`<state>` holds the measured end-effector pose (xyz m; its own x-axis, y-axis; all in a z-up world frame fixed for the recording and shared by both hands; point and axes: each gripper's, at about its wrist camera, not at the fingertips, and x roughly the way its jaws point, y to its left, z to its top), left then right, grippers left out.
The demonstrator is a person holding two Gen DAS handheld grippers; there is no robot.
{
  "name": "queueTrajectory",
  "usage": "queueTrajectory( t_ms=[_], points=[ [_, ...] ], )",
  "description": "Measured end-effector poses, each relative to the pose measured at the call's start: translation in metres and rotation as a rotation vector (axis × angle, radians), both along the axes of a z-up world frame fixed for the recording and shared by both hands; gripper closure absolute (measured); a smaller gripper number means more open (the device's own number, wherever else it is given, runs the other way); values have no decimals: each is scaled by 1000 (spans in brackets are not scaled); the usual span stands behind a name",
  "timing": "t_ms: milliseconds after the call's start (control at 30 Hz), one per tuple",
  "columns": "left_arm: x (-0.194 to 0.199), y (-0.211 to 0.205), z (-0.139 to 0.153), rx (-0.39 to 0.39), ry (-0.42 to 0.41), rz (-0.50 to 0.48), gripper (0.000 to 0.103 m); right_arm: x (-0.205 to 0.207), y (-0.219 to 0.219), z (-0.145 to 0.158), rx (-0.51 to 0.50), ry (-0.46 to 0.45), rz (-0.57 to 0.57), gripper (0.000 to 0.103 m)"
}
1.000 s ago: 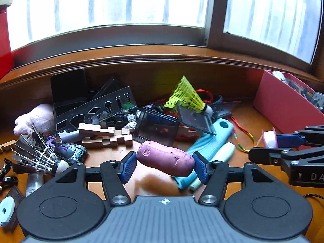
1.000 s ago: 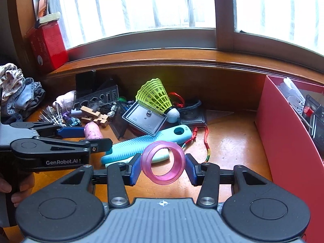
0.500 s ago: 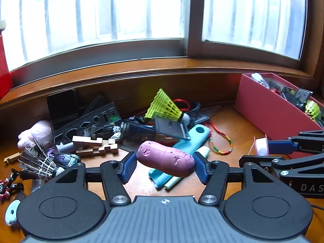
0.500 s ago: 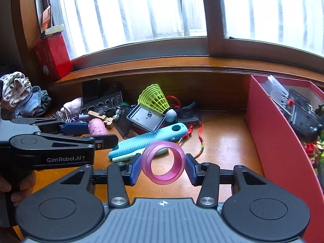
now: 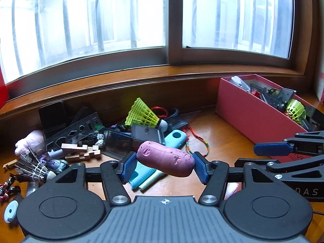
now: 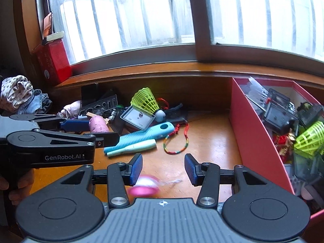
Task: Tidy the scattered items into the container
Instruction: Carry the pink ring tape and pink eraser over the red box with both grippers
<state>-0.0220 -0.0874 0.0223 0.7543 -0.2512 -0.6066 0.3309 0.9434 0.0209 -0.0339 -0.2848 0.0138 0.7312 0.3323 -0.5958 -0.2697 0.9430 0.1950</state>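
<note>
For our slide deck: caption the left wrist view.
Left gripper grips a purple sweet potato above clutter, red box ahead.

In the right wrist view, a pink object [image 6: 142,187] below the right gripper [image 6: 163,169] is motion-blurred; its shape cannot be resolved, and the gripper body hides its lower part. The red container [image 6: 255,141] is cut off by the right frame edge; its contents overlap and most cannot be identified. The hand [image 6: 12,188] at the left edge is largely hidden. In the left wrist view, the left gripper [image 5: 164,167] hides the near counter [image 5: 220,139].
</note>
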Motion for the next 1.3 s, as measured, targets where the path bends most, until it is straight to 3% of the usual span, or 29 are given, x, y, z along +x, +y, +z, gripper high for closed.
queueTrajectory(
  t_ms=[133,300,633,1100,1200,1300],
  points=[
    [-3,-5,-3,6,13,10,43,0,-6,-9,12,53,22,45],
    [-5,-3,-6,14,29,41,43,-3,10,-24,-14,124,159,38],
    [-9,8,-6,8,33,67,43,-31,44,-24,-177,109,431,36],
    [-13,7,-6,-1,28,47,43,-48,51,-21,-241,155,521,34],
    [-15,8,-6,-2,30,50,43,-47,51,-23,-260,167,495,41],
    [-16,8,-6,-3,30,50,43,-45,51,-25,-271,162,478,58]
  ],
)
